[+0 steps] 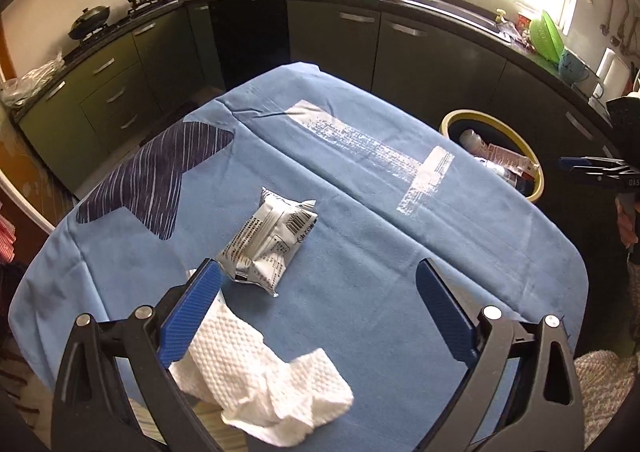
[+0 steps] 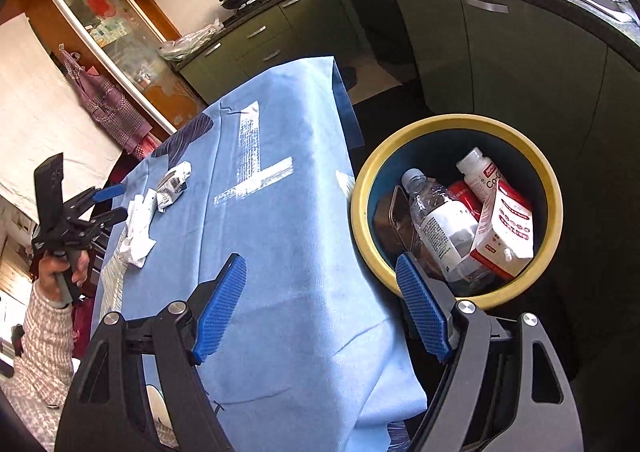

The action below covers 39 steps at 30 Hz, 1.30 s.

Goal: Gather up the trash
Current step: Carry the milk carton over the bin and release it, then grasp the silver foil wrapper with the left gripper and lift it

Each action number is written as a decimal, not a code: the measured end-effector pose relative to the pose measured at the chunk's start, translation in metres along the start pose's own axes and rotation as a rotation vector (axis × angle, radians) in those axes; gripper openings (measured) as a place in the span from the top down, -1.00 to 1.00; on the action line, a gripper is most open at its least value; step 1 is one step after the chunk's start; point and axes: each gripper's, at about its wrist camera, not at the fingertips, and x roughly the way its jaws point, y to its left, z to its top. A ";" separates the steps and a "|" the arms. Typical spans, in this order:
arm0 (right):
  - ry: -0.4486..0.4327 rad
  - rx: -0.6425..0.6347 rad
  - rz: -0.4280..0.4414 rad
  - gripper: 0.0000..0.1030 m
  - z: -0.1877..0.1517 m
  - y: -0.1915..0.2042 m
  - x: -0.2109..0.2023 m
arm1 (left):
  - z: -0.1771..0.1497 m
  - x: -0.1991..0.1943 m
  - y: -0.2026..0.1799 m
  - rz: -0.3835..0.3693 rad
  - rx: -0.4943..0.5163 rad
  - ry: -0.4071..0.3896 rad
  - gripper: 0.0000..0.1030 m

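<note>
We see the left gripper wide open and empty over the blue tablecloth, beside a silver wrapper and crumpled paper towel; the right gripper, also open, holds nothing beside the yellow-rimmed bin.

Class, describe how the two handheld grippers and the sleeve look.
Each gripper, left gripper and right gripper, has black triangular linkage arms with silver rivets and blue ribbed pads. The sleeve is a knit in pinkish and white speckle.
</note>
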 end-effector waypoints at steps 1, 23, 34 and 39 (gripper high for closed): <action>-0.002 0.000 0.002 -0.50 -0.001 0.000 -0.002 | 0.003 0.009 0.005 0.005 0.011 0.020 -0.81; 0.004 0.025 0.075 -0.59 -0.015 0.007 -0.004 | 0.021 0.071 0.022 -0.022 0.101 0.162 -0.01; -0.024 0.048 0.106 -0.59 -0.020 -0.003 -0.013 | 0.022 0.058 -0.003 -0.008 0.135 0.165 0.50; -0.035 0.057 0.108 -0.59 -0.022 -0.007 -0.017 | 0.023 0.060 -0.006 0.009 0.118 0.177 0.53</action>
